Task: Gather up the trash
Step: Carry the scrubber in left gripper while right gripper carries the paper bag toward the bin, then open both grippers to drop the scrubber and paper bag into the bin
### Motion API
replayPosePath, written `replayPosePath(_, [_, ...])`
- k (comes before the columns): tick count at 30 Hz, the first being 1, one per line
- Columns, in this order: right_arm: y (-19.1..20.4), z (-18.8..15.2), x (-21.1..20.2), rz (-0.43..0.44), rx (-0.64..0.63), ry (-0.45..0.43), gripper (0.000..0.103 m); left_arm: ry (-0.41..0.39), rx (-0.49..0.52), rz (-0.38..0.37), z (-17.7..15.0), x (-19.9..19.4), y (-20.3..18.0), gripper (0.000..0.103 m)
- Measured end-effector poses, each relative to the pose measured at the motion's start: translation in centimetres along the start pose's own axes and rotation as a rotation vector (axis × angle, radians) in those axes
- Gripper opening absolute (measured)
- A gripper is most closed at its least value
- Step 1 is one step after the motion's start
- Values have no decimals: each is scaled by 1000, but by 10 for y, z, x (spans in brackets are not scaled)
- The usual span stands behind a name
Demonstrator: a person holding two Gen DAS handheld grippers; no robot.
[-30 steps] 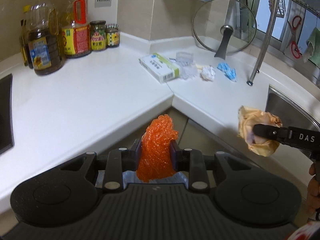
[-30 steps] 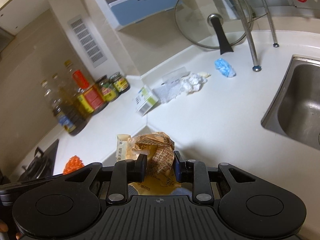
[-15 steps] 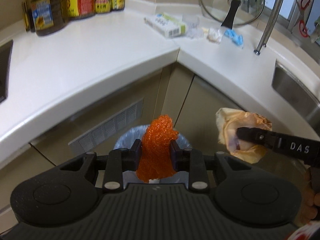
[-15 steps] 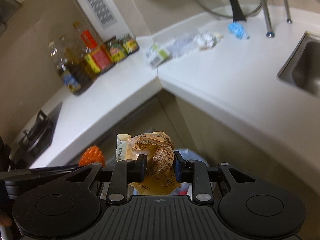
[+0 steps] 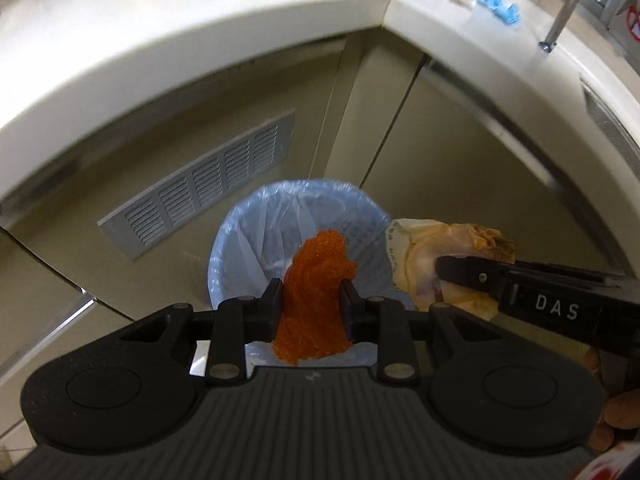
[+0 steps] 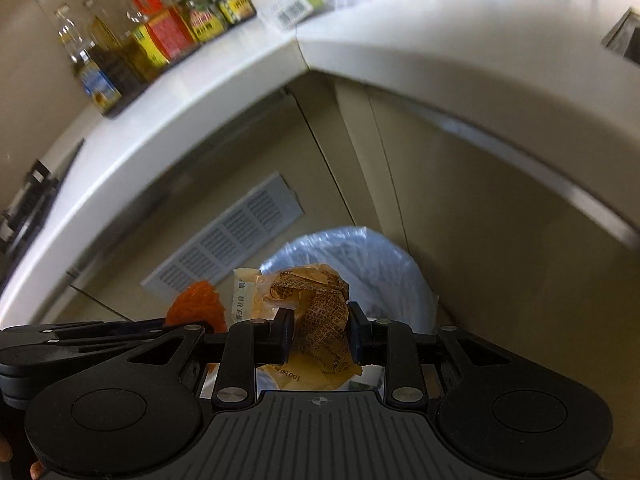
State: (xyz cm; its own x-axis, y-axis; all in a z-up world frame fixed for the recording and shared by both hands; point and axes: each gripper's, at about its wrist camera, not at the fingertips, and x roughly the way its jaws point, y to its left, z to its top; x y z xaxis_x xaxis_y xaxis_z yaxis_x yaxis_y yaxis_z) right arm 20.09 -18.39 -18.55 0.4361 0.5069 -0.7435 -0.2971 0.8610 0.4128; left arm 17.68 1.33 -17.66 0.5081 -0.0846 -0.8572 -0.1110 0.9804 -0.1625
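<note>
The left gripper (image 5: 311, 303) is clamped on an orange mesh wad (image 5: 314, 300), its long axis upright above the blue-lined round bin (image 5: 256, 236); the right gripper (image 6: 320, 334) pinches a crumpled tan wrapper (image 6: 316, 304) just beside it, over the bin; grey vent grille (image 5: 200, 184) behind the bin.

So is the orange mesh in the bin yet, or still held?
Still held: the left gripper is shut on the orange mesh, above the lined bin and not yet released.
</note>
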Motion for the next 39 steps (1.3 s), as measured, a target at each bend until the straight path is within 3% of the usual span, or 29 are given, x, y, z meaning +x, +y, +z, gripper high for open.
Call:
replayPosePath(25, [-24,-14,122,-70,-25,160,28,121,-17,8,4,126,17,27])
replayPosePath(39, [-35,-17,152,-85,-30,194,28,191,-36,30,-4,175,24,29])
